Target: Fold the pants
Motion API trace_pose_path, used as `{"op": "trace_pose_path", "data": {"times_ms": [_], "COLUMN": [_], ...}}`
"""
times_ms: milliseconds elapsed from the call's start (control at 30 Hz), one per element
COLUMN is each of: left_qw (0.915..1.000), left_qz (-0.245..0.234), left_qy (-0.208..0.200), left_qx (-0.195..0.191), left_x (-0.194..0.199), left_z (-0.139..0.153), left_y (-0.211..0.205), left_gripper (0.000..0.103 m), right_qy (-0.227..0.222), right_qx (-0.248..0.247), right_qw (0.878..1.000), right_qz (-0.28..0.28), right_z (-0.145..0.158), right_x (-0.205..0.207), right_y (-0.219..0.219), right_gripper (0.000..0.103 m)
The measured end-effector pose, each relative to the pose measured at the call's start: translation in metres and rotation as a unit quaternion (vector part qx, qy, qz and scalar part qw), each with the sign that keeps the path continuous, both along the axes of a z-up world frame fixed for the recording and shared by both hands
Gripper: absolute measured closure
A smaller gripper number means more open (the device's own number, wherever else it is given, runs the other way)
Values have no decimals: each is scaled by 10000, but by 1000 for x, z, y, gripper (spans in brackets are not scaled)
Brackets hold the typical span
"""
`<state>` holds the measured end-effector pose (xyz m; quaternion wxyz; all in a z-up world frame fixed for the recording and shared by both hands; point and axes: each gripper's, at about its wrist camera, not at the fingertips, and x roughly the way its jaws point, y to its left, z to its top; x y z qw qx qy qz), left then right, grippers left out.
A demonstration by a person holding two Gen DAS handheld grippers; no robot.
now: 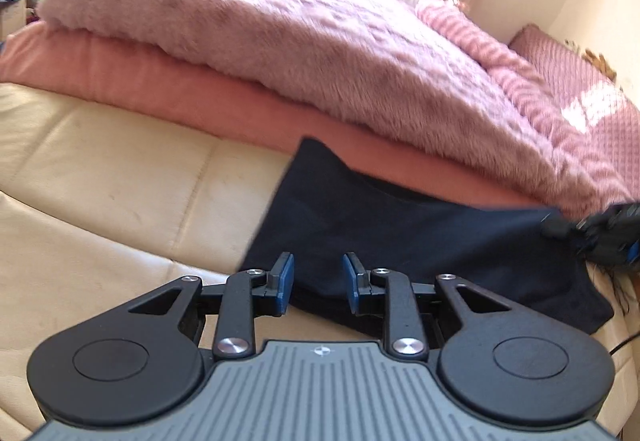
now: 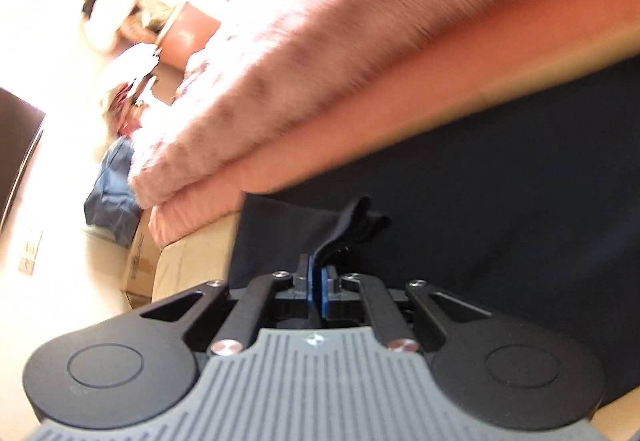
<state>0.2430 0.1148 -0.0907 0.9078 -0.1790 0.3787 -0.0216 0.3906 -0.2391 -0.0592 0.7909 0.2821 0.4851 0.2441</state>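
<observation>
Dark navy pants (image 1: 400,237) lie on a cream leather sofa seat (image 1: 120,181), against a pink bedding pile. My left gripper (image 1: 318,281) is open, its blue pads on either side of the pants' near edge, nothing held. My right gripper (image 2: 318,281) is shut on a bunched fold of the pants (image 2: 352,221), which sticks up past the pads; the rest of the pants (image 2: 500,201) spreads to the right. The right gripper also shows blurred in the left wrist view (image 1: 600,233), at the pants' far right edge.
A furry pink blanket (image 1: 280,41) on a salmon cushion (image 1: 180,97) rises right behind the pants. A pink quilted cover (image 1: 580,93) lies at the right. A blue bag (image 2: 112,197) and a cardboard box (image 2: 140,261) sit past the sofa's end.
</observation>
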Motion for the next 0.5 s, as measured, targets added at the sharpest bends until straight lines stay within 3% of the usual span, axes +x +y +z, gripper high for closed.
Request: {"op": "trace_pose_path", "data": {"times_ms": [133, 300, 400, 500], "left_qw": [9998, 9996, 9996, 9992], "left_qz": [126, 93, -62, -314], "left_qy": [-124, -226, -241, -216], "left_qx": [-72, -152, -154, -119], "left_x": [-2, 4, 14, 29], "left_z": [10, 14, 15, 14], "left_y": [9, 6, -7, -26], "left_gripper": [73, 73, 73, 73], "right_qy": [-435, -732, -766, -589], "right_qx": [-407, -969, -1369, -1632], "right_qw": [9977, 9919, 9874, 9848], "right_qz": [308, 372, 233, 0], "right_z": [70, 140, 162, 164], "right_x": [14, 27, 31, 35], "right_y": [2, -31, -67, -114], "right_gripper": [103, 103, 103, 103]}}
